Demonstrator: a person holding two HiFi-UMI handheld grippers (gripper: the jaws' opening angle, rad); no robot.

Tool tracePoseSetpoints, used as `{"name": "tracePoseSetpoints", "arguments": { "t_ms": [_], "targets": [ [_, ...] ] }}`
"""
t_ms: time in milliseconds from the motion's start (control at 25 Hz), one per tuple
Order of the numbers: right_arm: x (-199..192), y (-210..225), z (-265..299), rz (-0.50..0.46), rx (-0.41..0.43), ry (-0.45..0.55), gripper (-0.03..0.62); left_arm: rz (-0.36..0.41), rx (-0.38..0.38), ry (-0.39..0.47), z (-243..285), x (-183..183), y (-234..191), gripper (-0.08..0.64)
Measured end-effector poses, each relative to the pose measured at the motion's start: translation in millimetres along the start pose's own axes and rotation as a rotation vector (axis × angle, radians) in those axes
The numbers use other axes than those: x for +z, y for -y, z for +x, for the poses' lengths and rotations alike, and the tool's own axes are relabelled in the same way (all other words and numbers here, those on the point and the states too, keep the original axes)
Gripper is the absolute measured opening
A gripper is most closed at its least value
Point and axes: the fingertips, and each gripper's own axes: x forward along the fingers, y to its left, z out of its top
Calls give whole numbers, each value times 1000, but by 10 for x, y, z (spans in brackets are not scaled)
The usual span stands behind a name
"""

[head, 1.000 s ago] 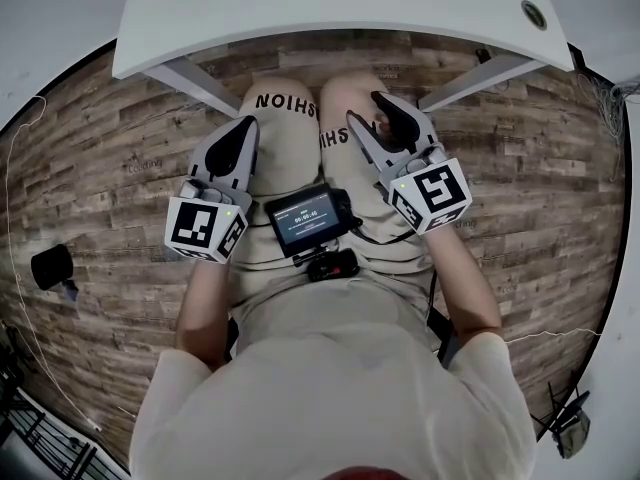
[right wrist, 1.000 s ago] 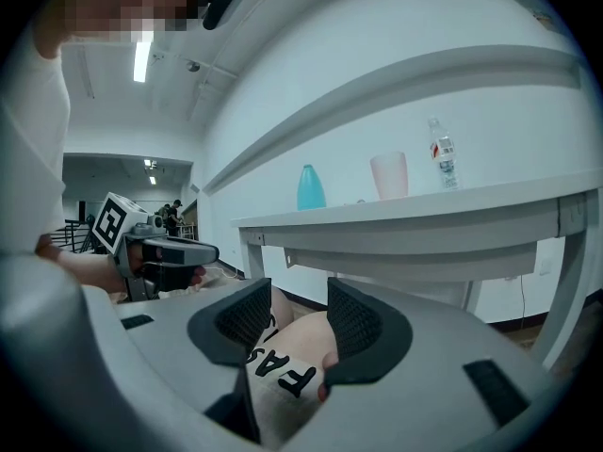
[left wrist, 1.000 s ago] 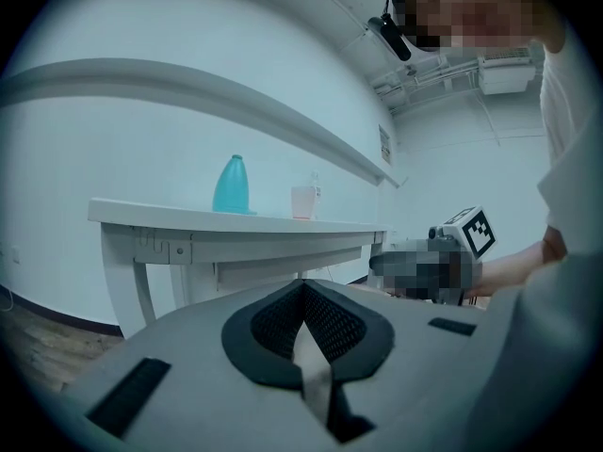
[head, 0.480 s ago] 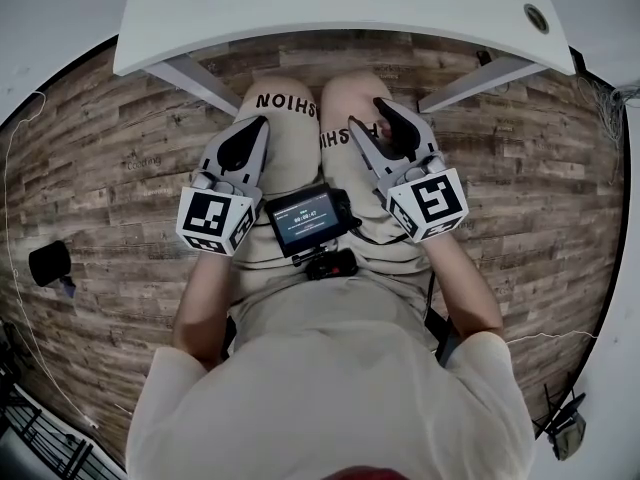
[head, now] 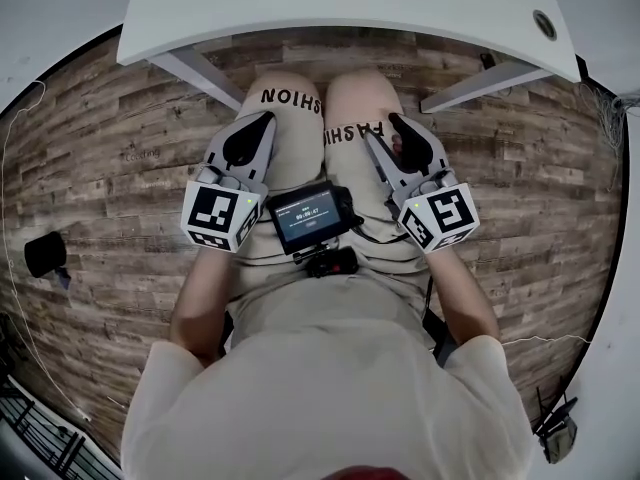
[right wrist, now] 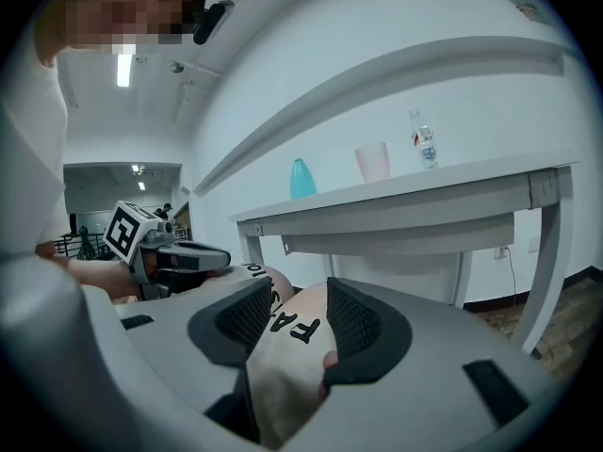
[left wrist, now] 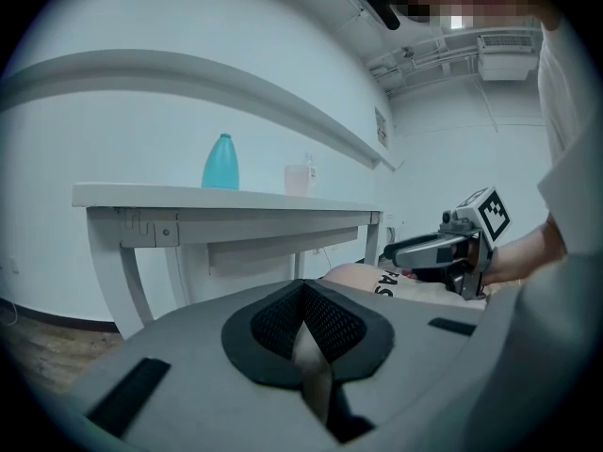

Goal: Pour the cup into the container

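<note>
Grey left claw (head: 266,118), jaws together, and right claw (head: 386,130), jaws apart, we hold nearly level over our thighs (head: 292,153), tips toward the white tabletop (head: 350,8).

Teal container (left wrist: 220,162), pale pink cup (left wrist: 298,179), white table (left wrist: 188,196), brown-planked floor (head: 100,168).

beyond the fingers (head: 412,146) the worktop (head: 330,8) runs off the head view's top edge. what the cup (right wrist: 372,162) holds can't be told; the label on the clear bottle (right wrist: 426,147) is too small to read.
</note>
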Motion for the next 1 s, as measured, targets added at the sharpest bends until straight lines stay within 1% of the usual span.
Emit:
{"name": "tracePoseSetpoints", "arguments": {
  "t_ms": [200, 400, 560, 760, 1000],
  "targets": [
    [-11, -30, 34, -61, -13, -19, 187, 15, 0, -5, 4, -2, 10, 11],
    [-25, -60, 70, -115, -27, -49, 187, 3, -5, -9, 7, -14, 1, 11],
    [-22, -70, 74, -122, -23, -50, 187, -5, -10, -10, 11, -13, -1, 11],
    [-63, -88, 104, -121, -12, -46, 181, 3, 4, -13, -6, -50, -33, 11],
    [-55, -50, 37, -127, -29, -65, 178, -10, -16, -9, 37, -43, 40, 11]
  ]
}}
